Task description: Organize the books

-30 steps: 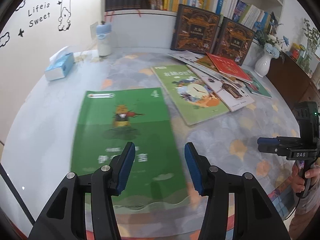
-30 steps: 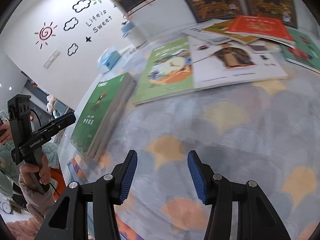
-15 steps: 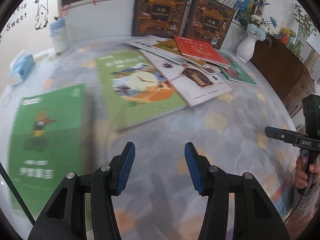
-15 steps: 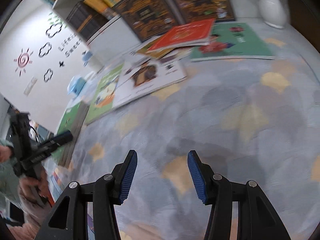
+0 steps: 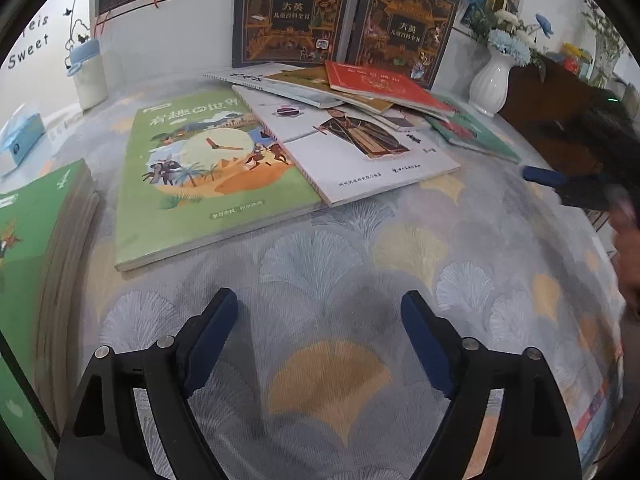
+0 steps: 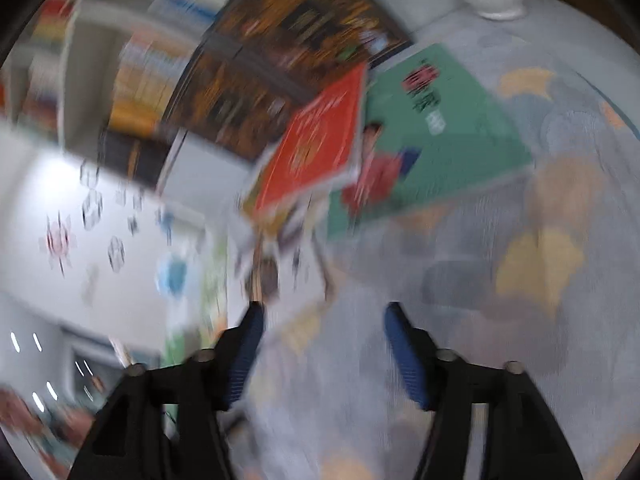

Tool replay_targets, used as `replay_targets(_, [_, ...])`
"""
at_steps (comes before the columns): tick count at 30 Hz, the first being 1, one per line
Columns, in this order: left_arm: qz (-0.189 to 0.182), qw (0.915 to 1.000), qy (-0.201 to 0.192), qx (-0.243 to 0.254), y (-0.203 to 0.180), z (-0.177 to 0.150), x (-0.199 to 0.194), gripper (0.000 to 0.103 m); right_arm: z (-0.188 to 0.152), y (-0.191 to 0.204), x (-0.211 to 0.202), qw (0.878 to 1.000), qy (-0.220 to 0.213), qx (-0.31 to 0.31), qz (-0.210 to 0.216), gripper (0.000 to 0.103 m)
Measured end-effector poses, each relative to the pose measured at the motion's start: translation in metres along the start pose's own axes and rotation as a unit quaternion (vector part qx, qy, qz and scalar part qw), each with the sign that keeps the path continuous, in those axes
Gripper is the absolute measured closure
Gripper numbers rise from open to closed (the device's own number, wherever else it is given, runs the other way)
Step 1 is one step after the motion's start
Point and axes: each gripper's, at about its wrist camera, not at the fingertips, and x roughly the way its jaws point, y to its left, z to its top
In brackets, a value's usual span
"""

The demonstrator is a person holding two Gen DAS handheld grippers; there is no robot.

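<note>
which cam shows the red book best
The left wrist view. There the red book is sharp, lying on top of the fanned pile in front of two dark upright books. The right wrist view shows the same red book larger, but smeared by motion blur and tilted.

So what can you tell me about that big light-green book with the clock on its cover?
The light-green book is a large, thin picture book lying flat and face up on the patterned tablecloth. Its cover shows a clock face, palm trees, pyramids and small figures under white Chinese lettering. A white book overlaps its right edge. No fingers touch it.
</note>
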Motion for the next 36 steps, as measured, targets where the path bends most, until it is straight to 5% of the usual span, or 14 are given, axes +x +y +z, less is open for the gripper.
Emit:
replay_targets(4, [-0.037, 0.9989, -0.011, -0.025, 0.008, 0.001, 0.000, 0.015, 0.026, -0.005, 0.039, 0.989, 0.014, 0.101, 0.104, 0.032])
replay_targets(11, [-0.052, 0.9981, -0.012, -0.030, 0.008, 0.001, 0.001, 0.012, 0.047, 0.021, 0.117, 0.980, 0.002, 0.149, 0.133, 0.032])
replay_targets(18, [-0.056, 0.9982, -0.008, -0.023, 0.006, -0.001, -0.002, 0.010, 0.049, 0.025, 0.140, 0.969, -0.104, 0.205, 0.088, 0.041])
replay_targets(24, [-0.065, 0.9976, -0.005, -0.025, 0.008, -0.003, -0.003, 0.010, 0.053, 0.036, 0.140, 0.973, -0.187, 0.132, 0.013, 0.054])
replay_targets(27, [-0.067, 0.9974, -0.005, -0.028, 0.008, -0.003, -0.004, 0.009, 0.051, 0.038, 0.144, 0.975, -0.198, 0.088, -0.046, 0.084])
replay_targets(36, [-0.088, 0.9949, -0.008, -0.047, 0.016, -0.005, -0.007, 0.009, 0.028, 0.055, 0.123, 0.976, -0.203, 0.024, -0.077, 0.090])
